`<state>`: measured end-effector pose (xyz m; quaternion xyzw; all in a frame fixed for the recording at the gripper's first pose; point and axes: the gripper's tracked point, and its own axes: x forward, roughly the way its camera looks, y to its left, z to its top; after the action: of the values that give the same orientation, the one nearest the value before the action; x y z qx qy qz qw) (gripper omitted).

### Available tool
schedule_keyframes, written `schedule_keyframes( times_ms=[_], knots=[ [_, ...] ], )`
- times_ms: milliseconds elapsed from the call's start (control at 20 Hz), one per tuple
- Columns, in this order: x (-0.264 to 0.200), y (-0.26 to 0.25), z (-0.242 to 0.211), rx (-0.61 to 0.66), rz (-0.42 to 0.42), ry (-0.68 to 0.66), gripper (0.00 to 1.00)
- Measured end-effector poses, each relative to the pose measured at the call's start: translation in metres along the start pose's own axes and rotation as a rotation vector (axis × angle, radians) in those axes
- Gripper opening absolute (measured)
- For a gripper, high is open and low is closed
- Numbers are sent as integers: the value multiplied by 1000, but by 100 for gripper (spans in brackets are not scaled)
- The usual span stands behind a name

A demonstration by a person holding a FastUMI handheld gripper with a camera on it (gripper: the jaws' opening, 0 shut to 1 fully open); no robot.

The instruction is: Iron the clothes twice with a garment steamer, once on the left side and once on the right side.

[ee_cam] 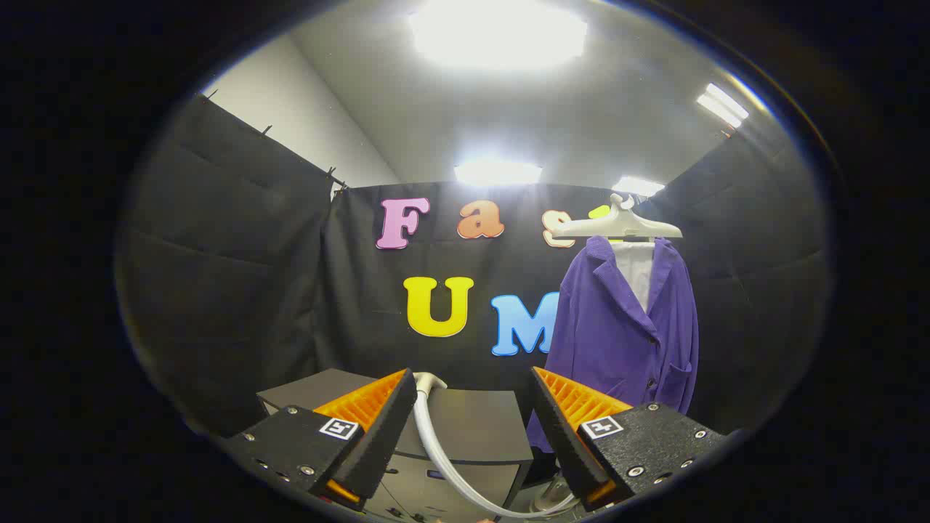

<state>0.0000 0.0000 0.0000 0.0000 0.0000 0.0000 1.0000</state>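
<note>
A purple jacket [623, 330] hangs on a white hanger [617, 226] beyond my right finger, in front of the booth's black cloth. My gripper [472, 381] is open, its fingers spread wide with nothing between them. A white steamer hose [445, 454] curves from just behind my left fingertip down between the fingers toward the right. The steamer head itself is hidden.
A dark grey cabinet [479, 428] with drawers stands just ahead of the fingers, left of the jacket. Black cloth walls close in the booth on the left, back and right. Bright ceiling lamps shine overhead.
</note>
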Motion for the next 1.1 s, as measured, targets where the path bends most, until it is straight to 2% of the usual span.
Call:
schedule_keyframes(
  times_ms=[300, 900, 1100],
  knots=[
    [11, 6, -17, -78, 3, 41, 95],
    [-26, -33, 1, 33, 95, 38, 95],
    [-45, -43, -3, 26, 138, 63, 95]
  ],
)
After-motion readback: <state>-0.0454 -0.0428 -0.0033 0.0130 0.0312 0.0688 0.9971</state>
